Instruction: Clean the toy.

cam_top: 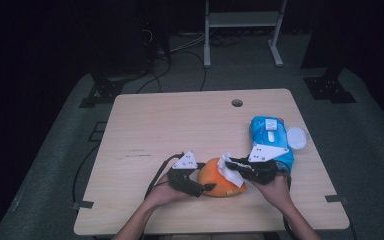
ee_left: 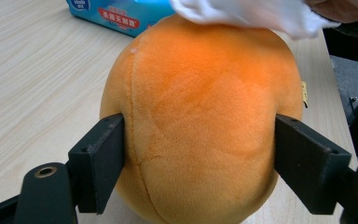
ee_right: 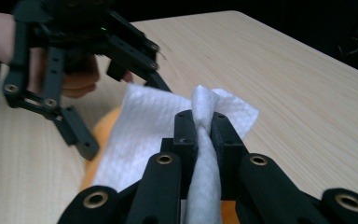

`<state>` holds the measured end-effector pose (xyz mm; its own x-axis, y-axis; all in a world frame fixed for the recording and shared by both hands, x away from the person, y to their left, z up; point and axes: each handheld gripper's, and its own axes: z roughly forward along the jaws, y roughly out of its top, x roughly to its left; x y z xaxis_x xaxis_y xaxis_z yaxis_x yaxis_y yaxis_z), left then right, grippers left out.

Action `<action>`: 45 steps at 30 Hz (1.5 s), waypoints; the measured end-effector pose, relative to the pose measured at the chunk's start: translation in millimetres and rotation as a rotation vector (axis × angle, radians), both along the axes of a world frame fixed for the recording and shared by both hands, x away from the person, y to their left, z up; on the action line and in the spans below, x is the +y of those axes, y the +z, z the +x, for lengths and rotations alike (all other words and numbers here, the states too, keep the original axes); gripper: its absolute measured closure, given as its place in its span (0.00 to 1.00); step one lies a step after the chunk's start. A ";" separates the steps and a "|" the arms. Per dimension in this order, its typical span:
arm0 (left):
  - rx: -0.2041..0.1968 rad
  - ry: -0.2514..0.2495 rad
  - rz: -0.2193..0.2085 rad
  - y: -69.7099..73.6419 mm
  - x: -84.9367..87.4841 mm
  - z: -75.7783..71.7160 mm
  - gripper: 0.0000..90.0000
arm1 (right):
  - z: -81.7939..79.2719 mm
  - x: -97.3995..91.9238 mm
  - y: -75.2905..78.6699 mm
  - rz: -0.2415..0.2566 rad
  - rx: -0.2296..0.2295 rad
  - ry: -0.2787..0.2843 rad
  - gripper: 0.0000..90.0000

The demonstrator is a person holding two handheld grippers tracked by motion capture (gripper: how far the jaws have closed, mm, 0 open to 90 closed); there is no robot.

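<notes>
Your left gripper is clamped on the round orange plush ball, one pad pressed into each flank at about its widest part, and the ball sits on the pale wooden table close to the near edge, right of the middle. It looks soft and light: the pile dents a little under the pads, so it will likely squash rather than slip, but it may also roll or twist if you push hard from above. Keeping the hold low on the widest part, as it is now, seems the steadiest. Your right gripper has its jaws pinched together on a bunched fold of thin white tissue, which drapes over the top of the ball. The tissue is limp and probably tears easily, so a light, flat pass over the fuzz should suit it better than a hard drag. Take hold of it by a gathered fold, not a single corner. The blue plastic tissue pack lies near the right edge of the table, just beyond your right hand.
</notes>
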<state>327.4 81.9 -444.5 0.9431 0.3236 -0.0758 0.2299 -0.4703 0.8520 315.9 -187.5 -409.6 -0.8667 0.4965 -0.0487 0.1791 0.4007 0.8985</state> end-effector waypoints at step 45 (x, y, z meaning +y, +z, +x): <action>0.022 0.062 -0.057 15.2 -0.7 5.4 0.11 | -8.8 1.5 3.1 -0.002 -0.008 0.044 0.92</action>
